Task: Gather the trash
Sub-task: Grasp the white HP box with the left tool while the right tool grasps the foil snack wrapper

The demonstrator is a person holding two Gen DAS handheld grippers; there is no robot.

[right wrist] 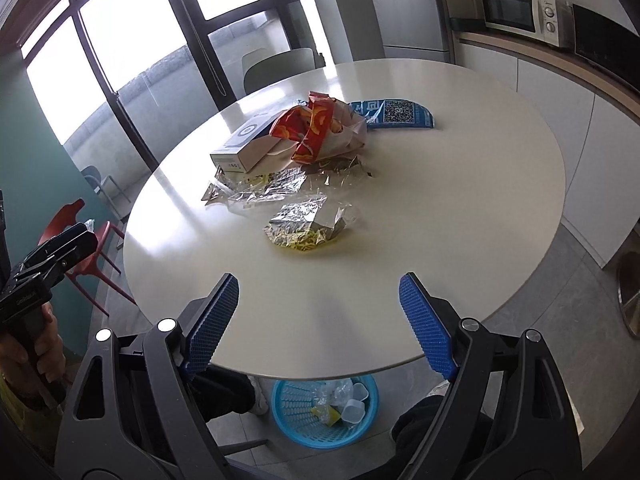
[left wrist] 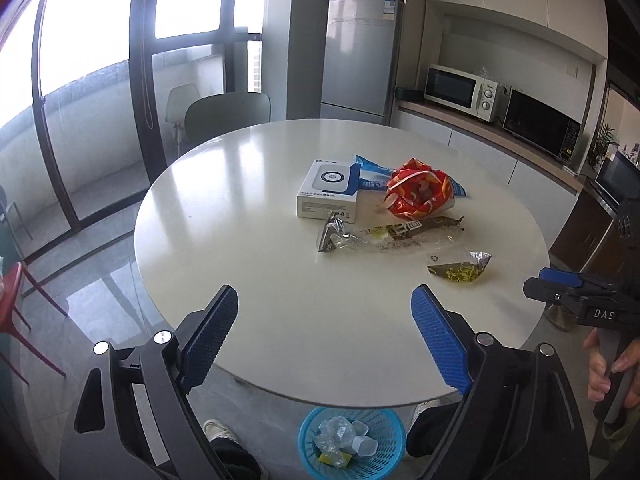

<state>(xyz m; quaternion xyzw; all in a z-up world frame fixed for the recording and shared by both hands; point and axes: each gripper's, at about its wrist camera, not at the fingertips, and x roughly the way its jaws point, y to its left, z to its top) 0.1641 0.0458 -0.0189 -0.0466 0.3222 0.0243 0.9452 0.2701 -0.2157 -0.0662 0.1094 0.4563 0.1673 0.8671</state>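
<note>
Surface: a round white tabletop [left wrist: 248, 208] carries the loose rubbish; its near edge faces both cameras.
Left gripper [left wrist: 324, 332]: held above the near edge of the tabletop, its blue ribbed fingers [left wrist: 208, 344] spread wide with nothing between them.
Right gripper [right wrist: 320, 320]: also over the near edge, its blue ribbed fingers [right wrist: 428, 324] wide apart and empty; in the left wrist view it shows at the right border, with a person's hand [left wrist: 612, 364] around its grey handle.
White box: a flat white cardboard box with a blue side [left wrist: 330, 192] lies near the middle of the tabletop.
Red bag: a crumpled red and orange snack bag [left wrist: 420, 192] sits just beside the box, on its right in the left wrist view.
Blue wrapper: a blue and white printed wrapper [right wrist: 396, 114] lies behind the red bag, toward the far edge.
Clear wrapper: a long transparent and foil wrapper [left wrist: 384, 236] stretches in front of the box and bag, toward the near edge.
Small packet: a torn silver packet with yellow print [right wrist: 308, 224] lies nearest the grippers, apart from the rest.
Bin: a blue plastic mesh basket [left wrist: 384, 432] stands on the floor beneath the near edge of the tabletop, holding clear plastic cups [left wrist: 360, 440], crumpled film and a yellow scrap.
Person: dark trouser legs and a light shoe [left wrist: 218, 430] flank the basket.
</note>
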